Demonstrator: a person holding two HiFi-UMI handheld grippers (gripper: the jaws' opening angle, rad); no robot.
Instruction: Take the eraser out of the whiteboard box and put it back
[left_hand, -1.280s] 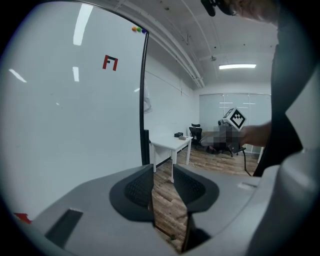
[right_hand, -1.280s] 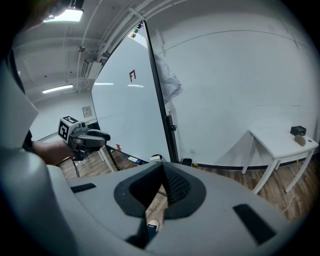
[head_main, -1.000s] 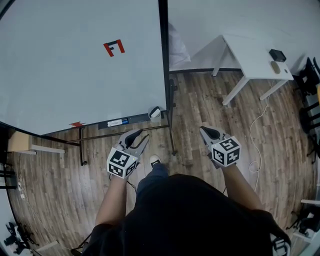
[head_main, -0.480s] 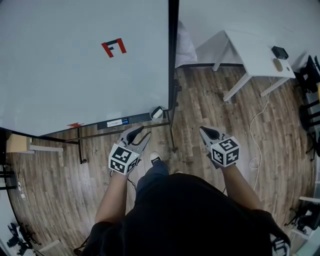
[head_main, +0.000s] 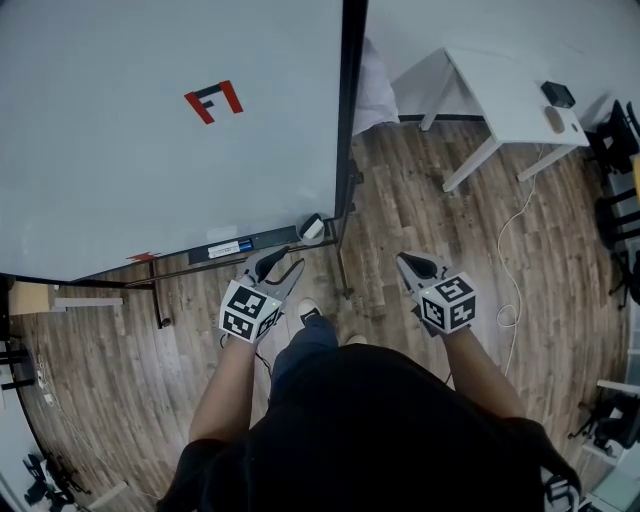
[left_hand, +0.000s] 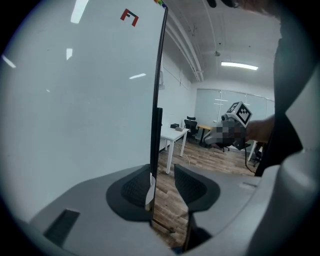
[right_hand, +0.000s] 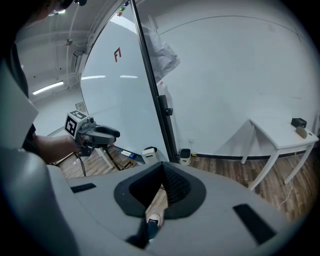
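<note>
- The whiteboard (head_main: 120, 160) stands on the left, bare apart from a small red and black mark (head_main: 213, 101) high on its face.
- A narrow tray (head_main: 250, 243) runs along the board's bottom edge. At its right end, by the dark frame post, sits the white box (head_main: 312, 226).
- The eraser (right_hand: 150, 149) shows only as a dark patch in the top of that box, so it is inside. It is too small to make out further.
- The left gripper (head_main: 277, 265) hangs just below the tray and a little left of the box, touching neither. Its fingers (left_hand: 131, 190) are spread, with only wooden floor (head_main: 390, 200) in the gap between them. In the left gripper view the board's frame edge lines up with the left-hand finger.
- A shoe (head_main: 308, 315) of the person shows between the two grippers.
- The right gripper (head_main: 413, 265) is held out over the floor, well apart from the board and the box. Its fingers (right_hand: 175, 185) come together at the tips and grip nothing. Floor and the shoe show through the wedge behind the tips.
- A white table (head_main: 500, 95) stands against the wall at the far right, with two small things near its end.
- A pale cable (head_main: 512, 270) trails over the floor below the table.
</note>
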